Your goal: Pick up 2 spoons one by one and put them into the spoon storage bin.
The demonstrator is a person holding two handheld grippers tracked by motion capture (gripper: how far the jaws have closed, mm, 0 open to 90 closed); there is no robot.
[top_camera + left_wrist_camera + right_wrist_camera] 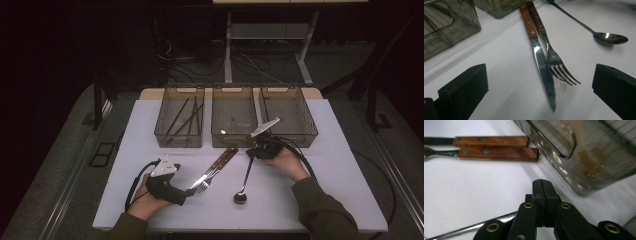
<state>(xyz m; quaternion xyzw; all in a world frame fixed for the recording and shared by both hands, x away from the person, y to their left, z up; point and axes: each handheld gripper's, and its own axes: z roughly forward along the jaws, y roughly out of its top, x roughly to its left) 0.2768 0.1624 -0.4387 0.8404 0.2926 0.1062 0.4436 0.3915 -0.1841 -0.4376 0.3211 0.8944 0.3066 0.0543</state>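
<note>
My right hand-held gripper sits low at the top end of the spoon, its jaws pressed together in the right gripper view; the spoon's steel handle passes under them there, and I cannot tell whether it is pinched between them. The spoon lies on the white table, handle toward the trays, bowl toward me. Just beyond this gripper stands the middle tray, one of three clear trays in a row at the far side. My left hand-held gripper rests on the table with its jaws spread wide apart, holding nothing. Ahead of it, between those jaws in the left gripper view, lie a knife and a fork with wooden handles, side by side and touching, the fork's tines just beside the blade. The left tray holds dark chopsticks
</note>
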